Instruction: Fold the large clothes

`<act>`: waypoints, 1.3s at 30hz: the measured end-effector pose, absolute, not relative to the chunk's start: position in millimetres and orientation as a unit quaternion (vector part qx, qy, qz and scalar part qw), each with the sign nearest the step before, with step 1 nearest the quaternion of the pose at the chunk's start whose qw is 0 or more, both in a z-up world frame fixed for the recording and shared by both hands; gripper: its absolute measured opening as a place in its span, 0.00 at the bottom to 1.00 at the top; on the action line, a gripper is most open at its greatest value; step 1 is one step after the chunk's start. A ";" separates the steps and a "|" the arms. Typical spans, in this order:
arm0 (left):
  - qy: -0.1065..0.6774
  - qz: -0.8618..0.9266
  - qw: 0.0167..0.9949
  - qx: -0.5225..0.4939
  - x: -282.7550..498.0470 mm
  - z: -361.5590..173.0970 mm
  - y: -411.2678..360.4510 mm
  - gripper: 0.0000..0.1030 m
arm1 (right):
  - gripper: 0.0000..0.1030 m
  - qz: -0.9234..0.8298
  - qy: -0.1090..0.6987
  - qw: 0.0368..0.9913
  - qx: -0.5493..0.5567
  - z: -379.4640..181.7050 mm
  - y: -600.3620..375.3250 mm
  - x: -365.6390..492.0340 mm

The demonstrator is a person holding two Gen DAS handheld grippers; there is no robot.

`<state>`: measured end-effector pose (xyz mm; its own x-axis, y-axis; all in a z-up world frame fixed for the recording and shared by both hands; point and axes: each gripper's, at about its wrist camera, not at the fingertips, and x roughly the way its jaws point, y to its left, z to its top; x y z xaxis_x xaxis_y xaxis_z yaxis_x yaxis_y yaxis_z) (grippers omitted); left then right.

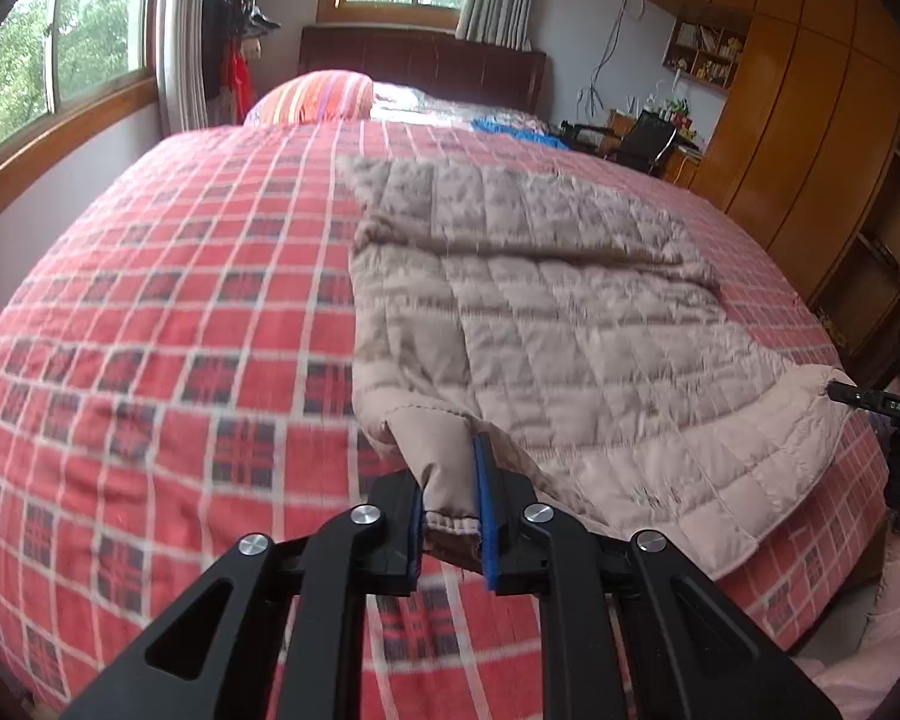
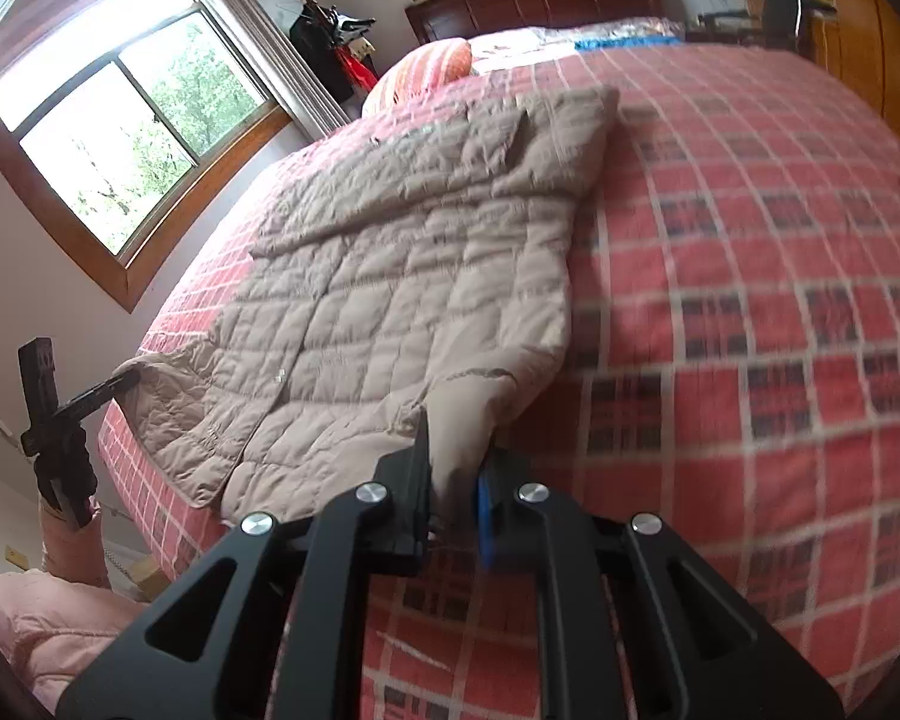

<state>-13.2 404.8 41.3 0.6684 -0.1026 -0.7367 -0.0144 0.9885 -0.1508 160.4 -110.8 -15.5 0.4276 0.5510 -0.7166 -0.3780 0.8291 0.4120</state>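
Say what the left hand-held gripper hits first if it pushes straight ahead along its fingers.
The left hand-held gripper is already shut on the jacket's cuff; straight on, it likely meets the quilted jacket body on the bed.

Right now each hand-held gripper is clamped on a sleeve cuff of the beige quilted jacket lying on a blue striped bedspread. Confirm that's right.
Not quite. The bedspread is red plaid, not blue striped; both wrist views show it. The rest holds: the left hand-held gripper and the right hand-held gripper are each shut on a sleeve cuff of the beige quilted jacket.
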 end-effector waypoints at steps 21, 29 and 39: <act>0.408 0.031 0.905 -0.121 173.5 38.4 462.5 0.14 | 0.10 0.240 0.517 0.812 0.125 1.9 -78.6 352.7; 0.448 0.054 0.882 -0.134 230.8 2.3 478.2 0.14 | 0.10 0.217 0.550 0.792 0.152 -28.8 -74.3 410.3; 0.469 0.026 0.863 -0.187 251.8 -7.0 497.2 0.21 | 0.20 0.218 0.571 0.770 0.186 -46.6 -78.8 434.9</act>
